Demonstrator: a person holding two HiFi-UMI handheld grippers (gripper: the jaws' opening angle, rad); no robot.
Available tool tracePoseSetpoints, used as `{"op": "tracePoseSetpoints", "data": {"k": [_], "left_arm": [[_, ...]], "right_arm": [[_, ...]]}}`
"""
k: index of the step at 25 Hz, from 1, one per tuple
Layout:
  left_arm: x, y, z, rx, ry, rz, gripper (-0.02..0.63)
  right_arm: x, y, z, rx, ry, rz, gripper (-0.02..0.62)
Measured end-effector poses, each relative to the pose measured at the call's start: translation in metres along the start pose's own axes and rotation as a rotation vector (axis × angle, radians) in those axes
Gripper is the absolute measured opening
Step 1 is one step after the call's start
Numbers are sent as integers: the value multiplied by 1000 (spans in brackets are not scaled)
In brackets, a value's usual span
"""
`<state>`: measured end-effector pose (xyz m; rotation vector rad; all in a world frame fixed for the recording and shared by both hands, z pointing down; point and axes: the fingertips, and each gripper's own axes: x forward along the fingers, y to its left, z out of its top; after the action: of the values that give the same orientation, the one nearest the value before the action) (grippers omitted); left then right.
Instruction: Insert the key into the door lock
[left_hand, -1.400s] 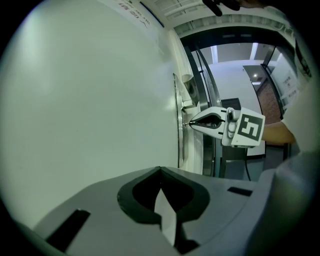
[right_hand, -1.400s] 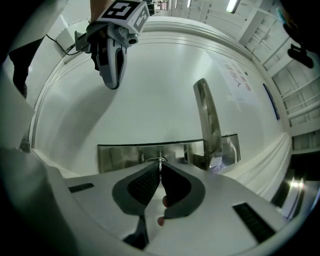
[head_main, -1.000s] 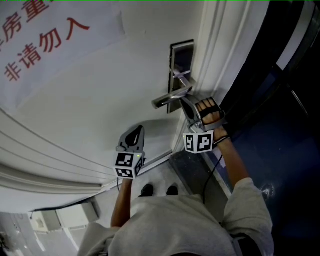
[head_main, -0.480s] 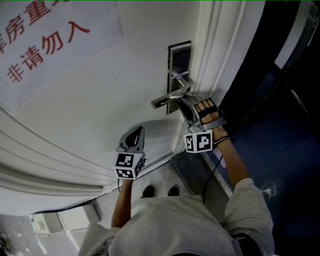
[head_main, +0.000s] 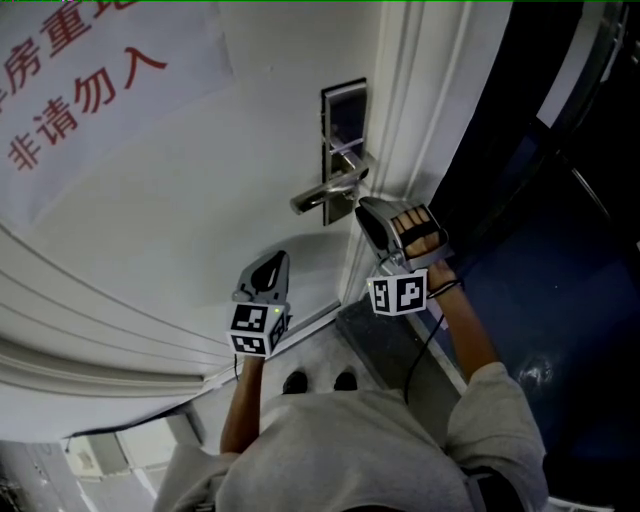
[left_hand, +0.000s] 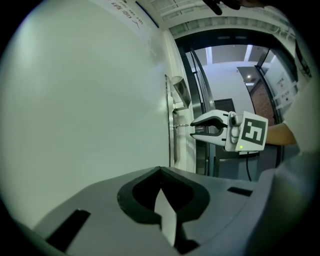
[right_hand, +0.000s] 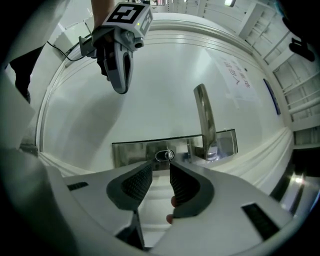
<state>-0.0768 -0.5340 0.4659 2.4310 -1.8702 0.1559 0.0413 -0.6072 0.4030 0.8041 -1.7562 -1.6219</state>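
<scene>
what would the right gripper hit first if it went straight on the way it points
Most likely the key sticking out of the lock plate, dead ahead of the right gripper, whose jaws have just opened with nothing between them. Depth is unclear.

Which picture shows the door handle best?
The right gripper view: the handle stands large and clear in the middle. The head view shows it small; the left gripper view shows it smaller, far along the door.

right hand-held gripper (right_hand: 160, 168): jaws just opened, empty | key (right_hand: 166, 155): in lock (right_hand: 134, 150)
</scene>
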Motion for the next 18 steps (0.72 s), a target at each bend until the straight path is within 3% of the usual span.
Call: {"op": "tracePoseSetpoints", "data": {"k": [7, 11, 18], "left_arm": [[11, -20, 0, 6, 2, -51, 17], [17, -32, 0, 6, 2, -82, 17], [17, -33, -3, 6, 12, -92, 17]], "right_arm": [[-22, 10, -19, 9, 57, 5, 98], [-32, 13, -28, 12, 87, -6, 43], [-39, 17, -31, 98, 107, 15, 28]]}}
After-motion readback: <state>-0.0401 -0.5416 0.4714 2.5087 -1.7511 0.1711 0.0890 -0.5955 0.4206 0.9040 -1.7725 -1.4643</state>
